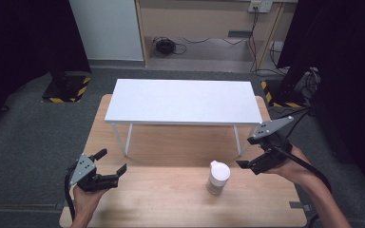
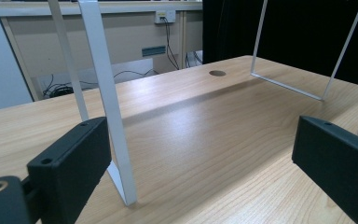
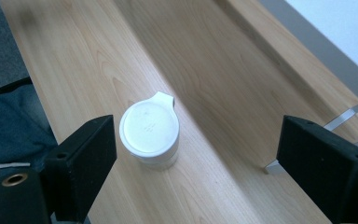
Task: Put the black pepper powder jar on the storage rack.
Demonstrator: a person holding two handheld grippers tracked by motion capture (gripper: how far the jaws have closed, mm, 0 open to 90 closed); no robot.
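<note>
White lidded cup (image 1: 218, 177) stands upright on the wooden tabletop (image 1: 171, 204), just beside the right gripper (image 1: 248, 153), whose jaws gape empty. An off-centre closing could knock it over. The left gripper (image 1: 112, 163) hangs spread wide, well apart.

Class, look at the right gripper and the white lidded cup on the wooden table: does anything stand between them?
Nothing visible does. The right gripper hovers open just right of the white cup, with bare wooden table between them.
</note>
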